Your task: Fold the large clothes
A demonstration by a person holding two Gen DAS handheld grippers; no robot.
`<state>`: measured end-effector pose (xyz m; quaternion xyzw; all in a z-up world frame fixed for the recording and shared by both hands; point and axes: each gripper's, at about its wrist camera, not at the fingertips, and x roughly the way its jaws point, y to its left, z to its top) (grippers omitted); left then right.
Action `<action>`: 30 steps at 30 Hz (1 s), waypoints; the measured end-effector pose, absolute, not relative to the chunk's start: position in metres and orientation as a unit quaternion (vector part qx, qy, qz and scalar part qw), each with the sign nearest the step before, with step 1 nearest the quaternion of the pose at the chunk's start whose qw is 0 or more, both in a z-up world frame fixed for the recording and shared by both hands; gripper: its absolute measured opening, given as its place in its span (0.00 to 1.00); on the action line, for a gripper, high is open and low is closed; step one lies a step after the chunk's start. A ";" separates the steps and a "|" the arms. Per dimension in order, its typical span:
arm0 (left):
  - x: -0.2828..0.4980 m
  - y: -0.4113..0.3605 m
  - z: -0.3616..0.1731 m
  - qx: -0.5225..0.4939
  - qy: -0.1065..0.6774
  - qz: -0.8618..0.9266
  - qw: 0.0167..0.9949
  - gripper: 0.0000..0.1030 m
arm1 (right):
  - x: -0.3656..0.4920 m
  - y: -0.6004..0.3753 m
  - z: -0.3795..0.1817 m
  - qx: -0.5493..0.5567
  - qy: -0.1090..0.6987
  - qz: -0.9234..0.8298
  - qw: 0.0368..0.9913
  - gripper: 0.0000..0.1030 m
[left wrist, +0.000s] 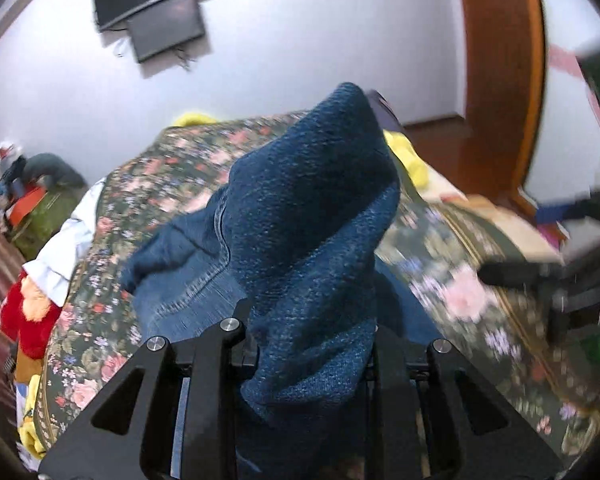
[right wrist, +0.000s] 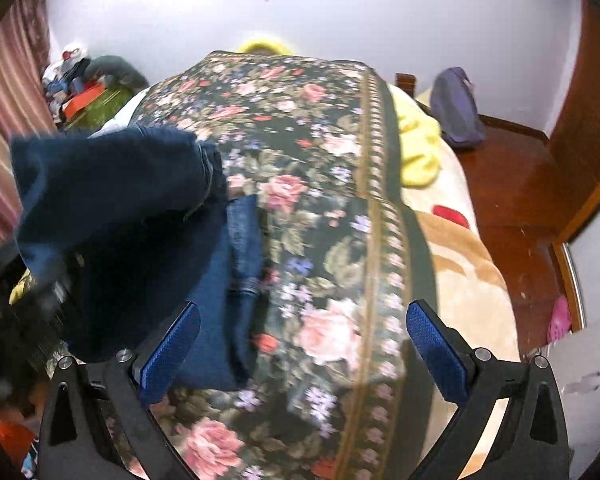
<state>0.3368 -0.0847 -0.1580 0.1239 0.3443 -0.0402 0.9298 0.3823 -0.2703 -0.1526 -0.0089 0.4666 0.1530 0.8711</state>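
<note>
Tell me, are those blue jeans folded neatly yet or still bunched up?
Bunched up. The left tool pinches one end of the jeans, which rises in a crumpled peak; the rest lies rumpled on the floral bedspread.

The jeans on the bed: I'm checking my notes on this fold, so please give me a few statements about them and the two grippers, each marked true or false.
1. The left gripper is shut on the jeans. True.
2. The right gripper holds a fold of the jeans. False: its jaws stand wide open with nothing between them.
3. The bedspread under the jeans is plain white. False: it is dark with a flower pattern.
4. Part of the jeans is lifted off the bed while the rest lies on it. True.
5. Something yellow lies beside the bedspread. True.
</note>
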 end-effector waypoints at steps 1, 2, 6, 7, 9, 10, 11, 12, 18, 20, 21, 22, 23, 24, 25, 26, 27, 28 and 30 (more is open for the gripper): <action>0.333 -0.089 -0.162 0.132 0.349 -0.047 0.927 0.21 | 0.382 -0.274 -0.154 -0.009 0.467 0.148 0.872 1.00; 0.331 -0.095 -0.166 0.142 0.353 -0.054 0.923 0.21 | 0.381 -0.279 -0.156 -0.009 0.468 0.143 0.872 1.00; 0.321 -0.107 -0.181 0.176 0.365 -0.067 0.912 0.22 | 0.380 -0.291 -0.166 -0.007 0.478 0.125 0.869 1.00; 0.323 -0.108 -0.186 0.183 0.372 -0.067 0.908 0.22 | 0.380 -0.293 -0.169 -0.007 0.482 0.121 0.868 1.00; 0.322 -0.109 -0.194 0.192 0.381 -0.063 0.902 0.23 | 0.379 -0.296 -0.172 -0.009 0.486 0.116 0.866 1.00; 0.321 -0.109 -0.195 0.197 0.381 -0.062 0.901 0.26 | 0.377 -0.297 -0.173 -0.009 0.487 0.114 0.866 1.00; 0.319 -0.109 -0.195 0.197 0.380 -0.063 0.901 0.28 | 0.376 -0.297 -0.172 -0.008 0.486 0.114 0.866 1.00; 0.318 -0.109 -0.193 0.196 0.382 -0.065 0.901 0.38 | 0.376 -0.297 -0.172 -0.009 0.486 0.115 0.867 1.00; 0.298 -0.104 -0.163 0.145 0.382 -0.136 0.903 0.74 | 0.367 -0.292 -0.154 -0.020 0.467 0.121 0.876 1.00; 0.290 -0.098 -0.151 0.146 0.368 -0.119 0.911 0.74 | 0.363 -0.290 -0.144 -0.022 0.456 0.126 0.880 1.00; 0.287 -0.090 -0.143 0.138 0.362 -0.108 0.916 0.74 | 0.362 -0.289 -0.141 -0.022 0.454 0.128 0.882 1.00; 0.284 -0.079 -0.136 0.126 0.358 -0.101 0.920 0.74 | 0.360 -0.287 -0.136 -0.021 0.450 0.132 0.883 1.00; 0.282 -0.071 -0.131 0.116 0.357 -0.096 0.922 0.74 | 0.359 -0.285 -0.132 -0.020 0.448 0.137 0.884 1.00; 0.279 -0.055 -0.122 0.101 0.352 -0.085 0.927 0.75 | 0.358 -0.282 -0.128 -0.019 0.445 0.142 0.884 1.00; 0.280 -0.043 -0.118 0.094 0.349 -0.077 0.929 0.77 | 0.357 -0.278 -0.124 -0.018 0.442 0.148 0.885 1.00; 0.278 -0.026 -0.111 0.084 0.344 -0.061 0.933 0.80 | 0.357 -0.273 -0.120 -0.016 0.438 0.155 0.885 1.00; 0.278 -0.010 -0.109 0.076 0.341 -0.049 0.936 0.84 | 0.357 -0.267 -0.116 -0.015 0.436 0.163 0.885 1.00; 0.276 0.004 -0.107 0.067 0.339 -0.036 0.938 0.89 | 0.357 -0.260 -0.113 -0.012 0.433 0.173 0.885 1.00; 0.278 0.030 -0.109 0.053 0.343 -0.008 0.938 0.91 | 0.357 -0.246 -0.107 -0.006 0.430 0.192 0.882 1.00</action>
